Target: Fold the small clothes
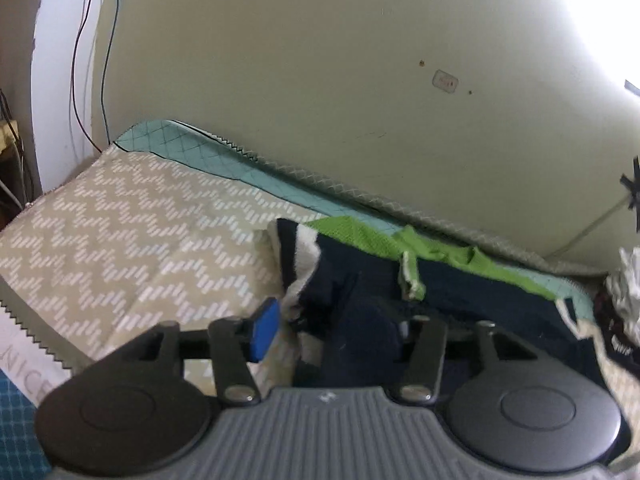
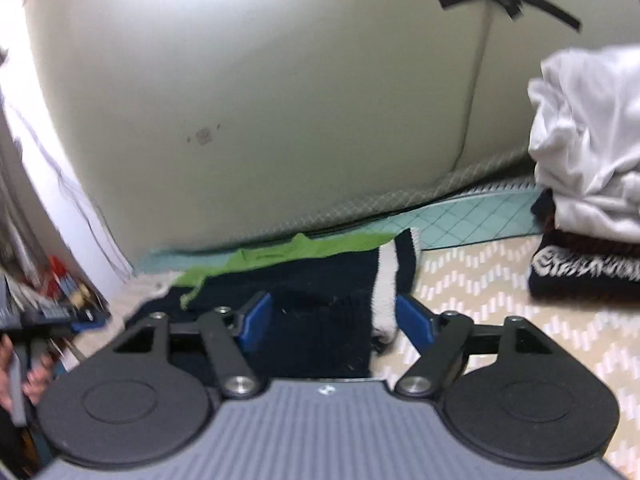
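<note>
While both views show the navy garment [image 2: 320,280], only the right wrist shows folded clothes [image 2: 588,208].

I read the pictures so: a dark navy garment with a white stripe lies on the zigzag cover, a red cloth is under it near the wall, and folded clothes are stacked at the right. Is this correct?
Not quite: the cloth under the navy garment near the wall is green, not red, as the right wrist view shows. The rest holds: the garment lies on the zigzag cover, and the stacked clothes sit at the right.

Pale cream wall [image 1: 320,60] behind a zigzag-patterned bed cover [image 1: 120,220]; bright glare [image 1: 592,8] upper right.
</note>
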`<state>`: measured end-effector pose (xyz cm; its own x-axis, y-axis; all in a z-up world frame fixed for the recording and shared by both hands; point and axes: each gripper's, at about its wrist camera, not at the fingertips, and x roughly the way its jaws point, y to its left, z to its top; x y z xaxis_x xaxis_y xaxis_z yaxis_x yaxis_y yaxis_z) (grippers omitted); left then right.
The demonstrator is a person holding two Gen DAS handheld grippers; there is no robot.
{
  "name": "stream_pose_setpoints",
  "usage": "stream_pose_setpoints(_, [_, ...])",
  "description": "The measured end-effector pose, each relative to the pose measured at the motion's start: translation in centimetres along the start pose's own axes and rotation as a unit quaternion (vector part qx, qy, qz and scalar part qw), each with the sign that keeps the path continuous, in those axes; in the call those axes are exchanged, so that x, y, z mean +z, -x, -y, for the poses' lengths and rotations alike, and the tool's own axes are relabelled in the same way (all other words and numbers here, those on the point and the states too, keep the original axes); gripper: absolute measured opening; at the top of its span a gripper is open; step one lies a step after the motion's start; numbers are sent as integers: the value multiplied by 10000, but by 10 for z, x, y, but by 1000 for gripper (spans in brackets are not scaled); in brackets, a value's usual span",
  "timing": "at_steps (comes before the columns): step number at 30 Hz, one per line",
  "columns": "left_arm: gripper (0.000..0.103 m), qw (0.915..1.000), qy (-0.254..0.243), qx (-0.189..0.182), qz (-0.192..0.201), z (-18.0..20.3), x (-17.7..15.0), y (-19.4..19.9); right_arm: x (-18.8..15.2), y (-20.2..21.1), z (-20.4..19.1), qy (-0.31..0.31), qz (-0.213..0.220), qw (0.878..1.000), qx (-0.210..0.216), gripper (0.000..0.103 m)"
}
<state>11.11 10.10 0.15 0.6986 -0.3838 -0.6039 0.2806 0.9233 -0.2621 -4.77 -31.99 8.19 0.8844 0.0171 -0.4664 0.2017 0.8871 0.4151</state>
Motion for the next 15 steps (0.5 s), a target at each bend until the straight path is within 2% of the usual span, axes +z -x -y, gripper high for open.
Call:
stream_pose_setpoints(4, [45,9991,-231,-144,-312,8,-12,-8,-13,-10,-9,419,-151,9990,-104,66])
stream_pose_setpoints(5, [35,9985,-370,-115,-375,12,-14,-12,-15,-14,-10,477,-204,9986,-114,65])
stream_pose_setpoints(6, [12,9977,-498,-78,-447,17,-16,-16,-18,-21,-10,505,-289,9982,-149,63])
stream_pose_setpoints(7, [8,9968,-592,-54,-537,20,-17,-20,-20,-27,-11,517,-379,9978,-160,60])
stream_pose_setpoints(8, [8,9963,-636,-53,-575,20,-19,-22,-22,-32,-12,537,-469,9973,-152,35])
stream_pose_setpoints(9, [7,9958,-703,-10,-589,21,-21,-22,-23,-36,-13,579,-554,9966,-185,4])
stream_pose_setpoints(11, [7,9936,-871,168,-698,17,-23,-17,-25,-35,-14,565,-540,9964,-322,4])
stream_pose_setpoints(13, [7,9939,-729,70,-827,5,-20,-11,-27,-24,-12,553,-512,9960,-481,3])
stream_pose_setpoints(15, [8,9943,-506,0,-938,-6,-17,-13,-33,-22,-5,455,-673,9952,-543,3])
